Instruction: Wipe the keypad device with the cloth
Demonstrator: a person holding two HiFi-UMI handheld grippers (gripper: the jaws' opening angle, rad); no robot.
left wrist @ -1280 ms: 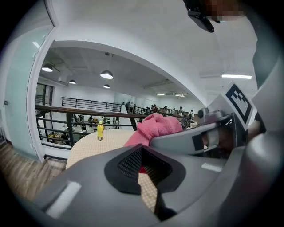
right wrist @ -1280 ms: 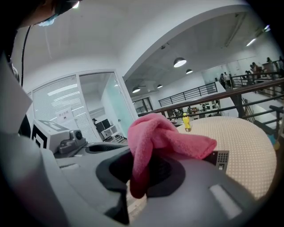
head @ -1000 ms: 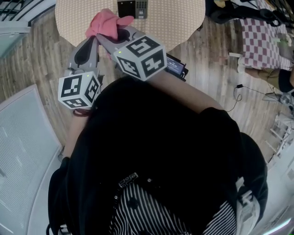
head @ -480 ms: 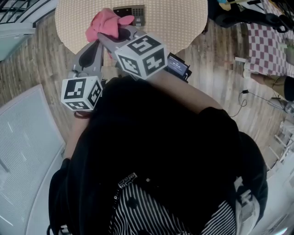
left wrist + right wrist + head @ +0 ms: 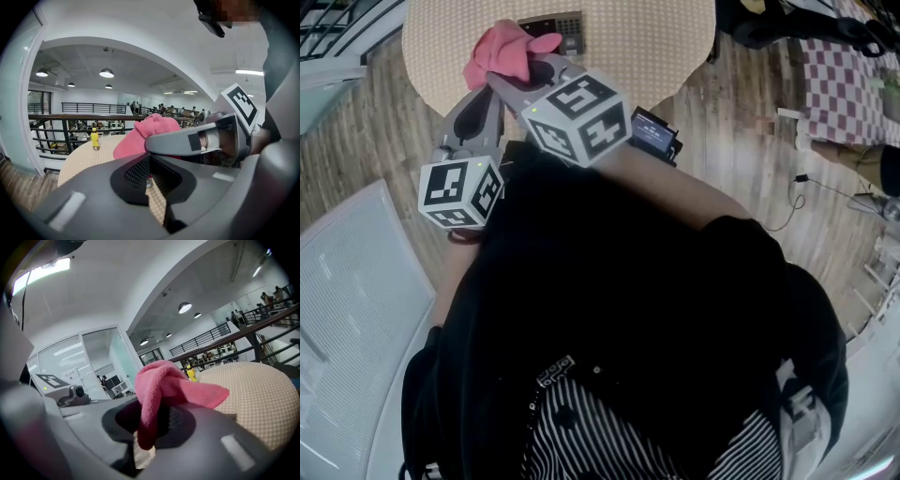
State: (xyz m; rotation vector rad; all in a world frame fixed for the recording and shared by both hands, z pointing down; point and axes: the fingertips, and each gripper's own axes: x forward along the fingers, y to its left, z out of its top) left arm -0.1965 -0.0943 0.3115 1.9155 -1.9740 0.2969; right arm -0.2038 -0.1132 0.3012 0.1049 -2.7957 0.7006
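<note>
The pink cloth (image 5: 497, 54) hangs bunched over the near edge of the round beige table (image 5: 656, 47), with my right gripper (image 5: 517, 73) shut on it. In the right gripper view the cloth (image 5: 161, 385) sticks up out of the closed jaws. The dark keypad device (image 5: 551, 26) lies flat on the table just beyond the cloth, partly cut off by the frame's top. My left gripper (image 5: 490, 87) hovers beside the right one, to its left, shut with nothing in it. From the left gripper view the cloth (image 5: 140, 136) and the right gripper's finger show close ahead.
A small yellow bottle (image 5: 95, 138) stands on the table's far side. A black box with a blue screen (image 5: 654, 133) is by the person's right arm. A checkered cloth (image 5: 848, 70) lies at the far right; a white panel (image 5: 347, 291) lies on the wooden floor at left.
Both grippers and the cloth have drifted slightly left in the head view. More of the keypad device shows at the top. The jaws keep their hold.
</note>
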